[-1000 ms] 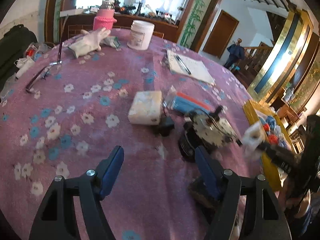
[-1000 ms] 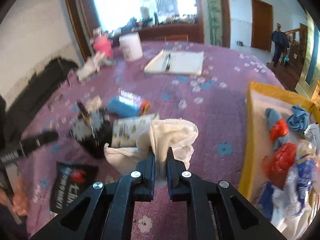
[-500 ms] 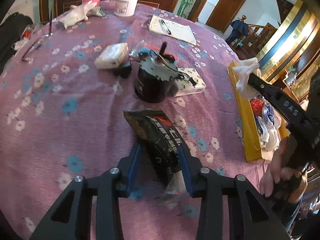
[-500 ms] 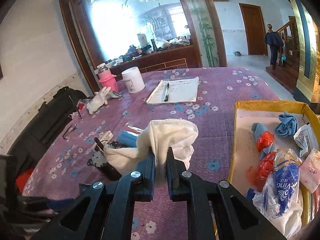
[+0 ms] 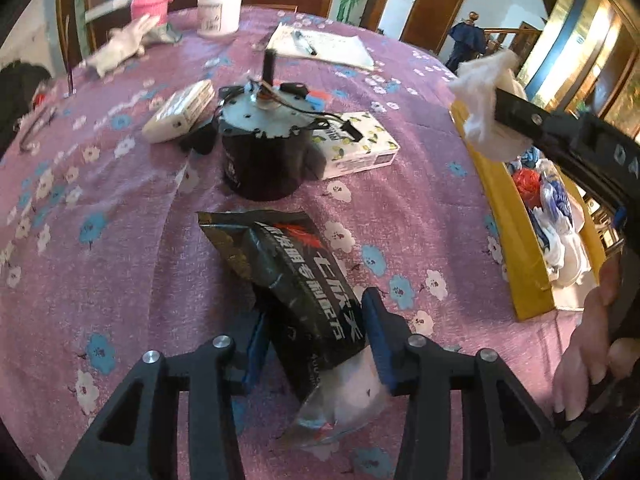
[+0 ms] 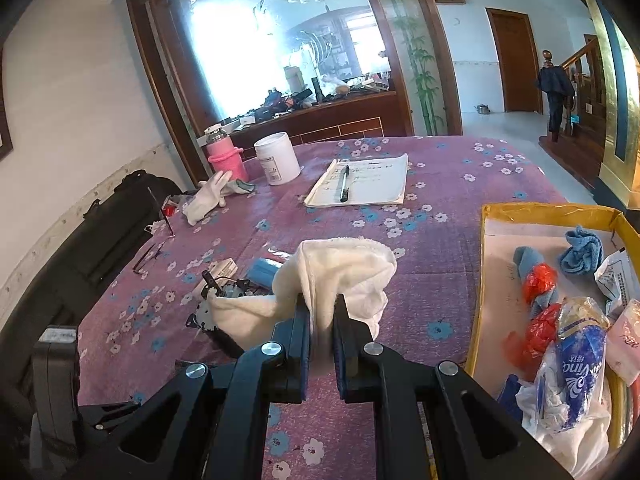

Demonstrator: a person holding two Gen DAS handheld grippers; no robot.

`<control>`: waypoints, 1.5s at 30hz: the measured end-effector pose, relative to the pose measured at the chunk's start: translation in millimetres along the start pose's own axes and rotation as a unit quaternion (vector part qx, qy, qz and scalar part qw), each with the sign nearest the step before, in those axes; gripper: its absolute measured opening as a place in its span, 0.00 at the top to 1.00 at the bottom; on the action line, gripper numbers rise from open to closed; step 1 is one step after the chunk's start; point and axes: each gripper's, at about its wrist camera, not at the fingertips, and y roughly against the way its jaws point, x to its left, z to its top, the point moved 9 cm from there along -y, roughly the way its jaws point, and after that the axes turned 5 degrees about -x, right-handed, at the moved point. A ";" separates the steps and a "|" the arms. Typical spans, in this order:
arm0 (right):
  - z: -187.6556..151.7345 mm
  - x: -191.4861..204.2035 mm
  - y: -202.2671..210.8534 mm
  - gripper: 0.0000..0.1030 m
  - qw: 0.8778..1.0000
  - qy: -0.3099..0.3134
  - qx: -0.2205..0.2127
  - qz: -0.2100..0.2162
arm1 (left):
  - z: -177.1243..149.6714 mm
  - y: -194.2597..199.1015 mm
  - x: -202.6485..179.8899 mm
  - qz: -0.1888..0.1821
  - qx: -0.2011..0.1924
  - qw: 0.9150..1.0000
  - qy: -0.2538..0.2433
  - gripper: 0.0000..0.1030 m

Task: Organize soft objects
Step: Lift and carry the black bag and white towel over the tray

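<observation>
The left gripper fingers are pinching the slick black pouch, which may be slipping; the right gripper is clamping the white towel.

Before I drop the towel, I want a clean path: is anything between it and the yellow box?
Nothing visible. The towel is clamped in the right gripper above bare tablecloth, and the yellow box lies just right of it.

white towel (bunched), black pouch flat
</observation>
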 end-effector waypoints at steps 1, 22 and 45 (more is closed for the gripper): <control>0.0 0.0 0.4 0.90 1.000 0.000 -0.001 0.000 | -0.6 0.8 0.3 0.003 -0.003 1.000 -0.003 0.67; 5.2 23.6 13.2 0.90 0.998 0.034 -0.027 0.038 | 49.4 67.8 9.1 0.142 -0.195 0.966 -0.093 0.71; 18.7 6.8 26.5 0.90 0.999 0.015 -0.045 0.026 | 60.4 73.5 -28.1 0.162 -0.238 0.946 -0.148 0.71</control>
